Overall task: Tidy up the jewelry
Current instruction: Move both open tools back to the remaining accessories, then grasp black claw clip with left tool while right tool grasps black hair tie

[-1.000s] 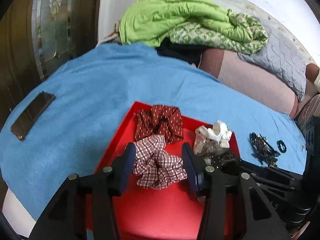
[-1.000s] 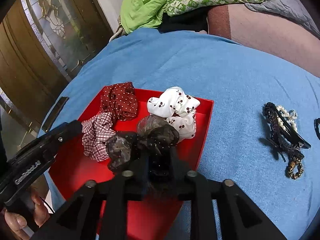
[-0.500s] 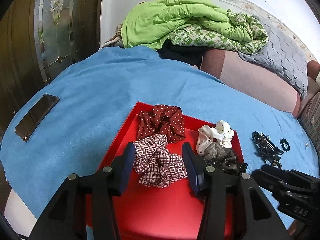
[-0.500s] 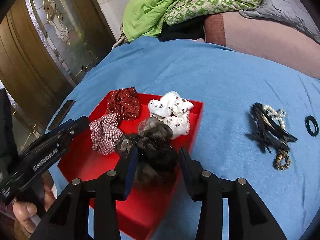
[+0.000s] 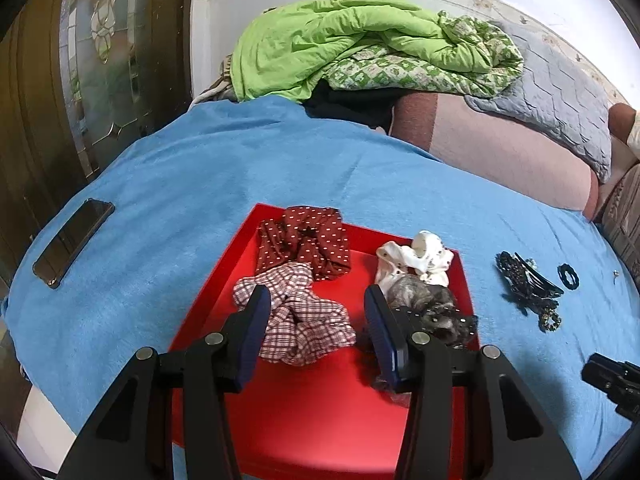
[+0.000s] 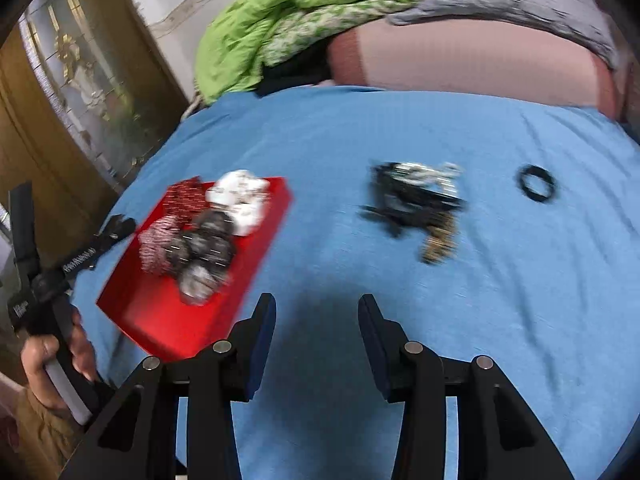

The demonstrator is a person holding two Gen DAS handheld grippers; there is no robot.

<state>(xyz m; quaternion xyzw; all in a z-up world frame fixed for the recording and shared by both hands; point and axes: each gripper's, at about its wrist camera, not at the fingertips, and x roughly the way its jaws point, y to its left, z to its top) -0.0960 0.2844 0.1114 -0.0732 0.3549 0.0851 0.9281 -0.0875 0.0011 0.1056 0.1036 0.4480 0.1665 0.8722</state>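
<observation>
A red tray point(image 5: 320, 420) on the blue bedspread holds a maroon dotted scrunchie point(image 5: 308, 244), a red-checked scrunchie point(image 5: 304, 320), a white scrunchie point(image 5: 416, 260) and a dark sheer scrunchie point(image 5: 424, 304). My left gripper point(image 5: 316, 294) hangs open over the tray, the checked scrunchie lying loose between its fingers. My right gripper point(image 6: 317, 302) is open and holds nothing, over bare blue cloth just right of the tray point(image 6: 160, 320). Ahead of it lie a pile of black hair clips and beads point(image 6: 416, 196) and a black hair tie point(image 6: 536, 184). The right wrist view is blurred.
A dark phone point(image 5: 74, 248) lies on the bedspread left of the tray. A green quilt point(image 5: 340, 40), a pink bolster point(image 5: 500, 156) and a grey pillow sit at the back. A wooden door with glass point(image 5: 100, 60) stands at left. A hand point(image 6: 52, 360) holds the left gripper.
The right gripper let go of the dark sheer scrunchie in the tray, opened, and swung right off the tray over the blue cloth. The left gripper stayed put.
</observation>
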